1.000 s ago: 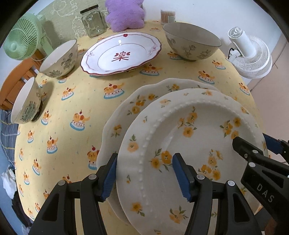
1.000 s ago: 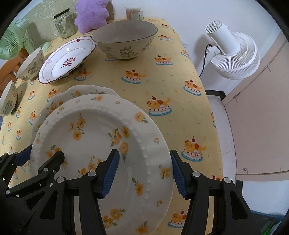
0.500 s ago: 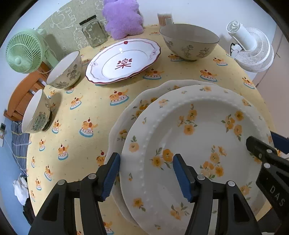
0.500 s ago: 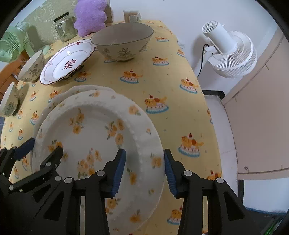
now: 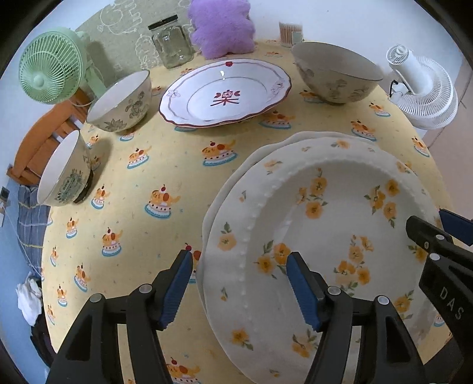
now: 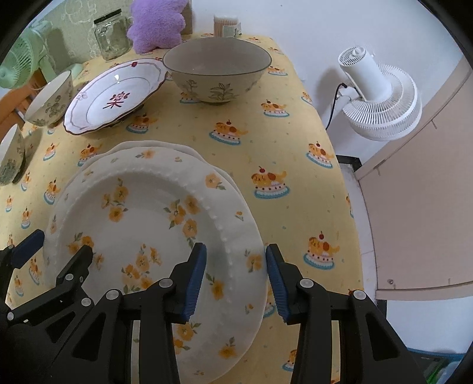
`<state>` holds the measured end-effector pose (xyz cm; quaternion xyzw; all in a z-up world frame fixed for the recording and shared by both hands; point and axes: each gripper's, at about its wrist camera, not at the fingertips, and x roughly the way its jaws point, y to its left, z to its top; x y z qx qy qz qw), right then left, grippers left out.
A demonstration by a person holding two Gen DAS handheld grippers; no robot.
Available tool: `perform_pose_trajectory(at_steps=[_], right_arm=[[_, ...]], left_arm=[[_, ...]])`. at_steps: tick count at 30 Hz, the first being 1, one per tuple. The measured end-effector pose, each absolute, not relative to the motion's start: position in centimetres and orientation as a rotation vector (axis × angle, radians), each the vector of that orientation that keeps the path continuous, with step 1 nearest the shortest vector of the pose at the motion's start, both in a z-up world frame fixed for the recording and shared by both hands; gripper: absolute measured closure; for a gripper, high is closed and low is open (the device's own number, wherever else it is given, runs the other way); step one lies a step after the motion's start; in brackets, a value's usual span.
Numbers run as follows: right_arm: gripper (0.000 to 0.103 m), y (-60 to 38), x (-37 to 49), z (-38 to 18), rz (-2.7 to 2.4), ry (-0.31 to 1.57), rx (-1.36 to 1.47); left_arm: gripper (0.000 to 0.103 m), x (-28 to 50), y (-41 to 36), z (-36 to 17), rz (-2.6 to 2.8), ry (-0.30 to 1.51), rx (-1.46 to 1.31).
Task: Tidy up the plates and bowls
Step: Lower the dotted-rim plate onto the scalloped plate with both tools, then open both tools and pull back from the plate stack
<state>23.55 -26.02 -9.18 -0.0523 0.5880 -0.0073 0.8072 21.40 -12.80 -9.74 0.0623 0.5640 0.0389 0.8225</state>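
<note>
Upper frame: red-trimmed plate (image 5: 226,96), grey bowl (image 5: 337,72). Lower frame: flowered plate (image 6: 153,245) rim between right hand-held gripper (image 6: 235,277), apparently clamped; left hand-held gripper (image 5: 239,288) apart.

left tongs (image 5: 239,286) opened wider; right tongs (image 6: 235,277) narrowed around top plate (image 6: 153,236) rim.

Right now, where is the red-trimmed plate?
The red-trimmed plate sits at the table's far side, between the small floral bowl and the large grey bowl.

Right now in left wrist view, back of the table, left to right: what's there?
Green fan → small bowl → jar → purple plush → big bowl → white fan.
</note>
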Motion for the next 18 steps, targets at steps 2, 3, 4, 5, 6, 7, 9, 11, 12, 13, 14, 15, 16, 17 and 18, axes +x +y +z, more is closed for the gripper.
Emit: perform_pose_trajectory(at_steps=[2,3,4,5,6,7,9,11,12,13,14,15,16,17,18], right_arm=[[0.057,-26.0,23.8,-9.3,-0.019,1.255,-0.111],[0.057,-26.0,23.9,-9.3,-0.018,1.254,-0.107],[0.057,-26.1,24.0,-9.4,-0.012,1.255,-0.104],[0.057,-26.1,24.0,-9.4,-0.008,1.255,-0.101],[0.057,-26.2,24.0,-9.4,0.002,1.253,-0.097],[0.057,-26.3,23.8,-9.3,0.012,1.252,-0.095],[0.057,-26.6,23.7,-9.3,0.050,1.250,-0.095],[0.054,-26.7,23.6,-9.2,0.079,1.254,-0.093],[0.052,-26.7,23.7,-9.1,0.101,1.257,-0.091],[0.049,-26.7,23.6,-9.0,0.114,1.258,-0.089],[0.046,-26.7,23.6,-8.8,0.131,1.253,-0.085],[0.044,-26.7,23.5,-8.6,0.143,1.246,-0.085],[0.040,-26.4,23.5,-8.1,0.158,1.230,-0.089],[0.036,-26.2,23.3,-7.7,0.167,1.219,-0.091],[0.035,-26.0,23.2,-7.3,0.173,1.209,-0.091]], left_arm=[[0.035,21.5,-12.8,-9.8,0.081,1.197,0.130],[0.035,21.5,-12.8,-9.8,0.084,1.199,0.128],[0.035,21.4,-12.8,-9.8,0.087,1.202,0.126],[0.035,21.3,-12.8,-9.7,0.092,1.202,0.124],[0.035,21.1,-12.7,-9.6,0.101,1.206,0.118],[0.035,20.9,-12.7,-9.6,0.111,1.209,0.111],[0.035,20.5,-12.5,-9.6,0.132,1.212,0.102],[0.035,20.2,-12.6,-9.5,0.156,1.213,0.091],[0.035,20.1,-12.6,-9.3,0.167,1.211,0.084],[0.035,20.0,-12.6,-9.1,0.176,1.204,0.073],[0.035,19.8,-12.7,-8.7,0.178,1.195,0.061],[0.035,19.7,-12.7,-8.4,0.177,1.186,0.053],[0.034,19.6,-12.8,-7.9,0.171,1.174,0.048],[0.031,19.5,-12.7,-7.6,0.166,1.165,0.046],[0.026,19.4,-12.6,-7.2,0.157,1.155,0.045]])
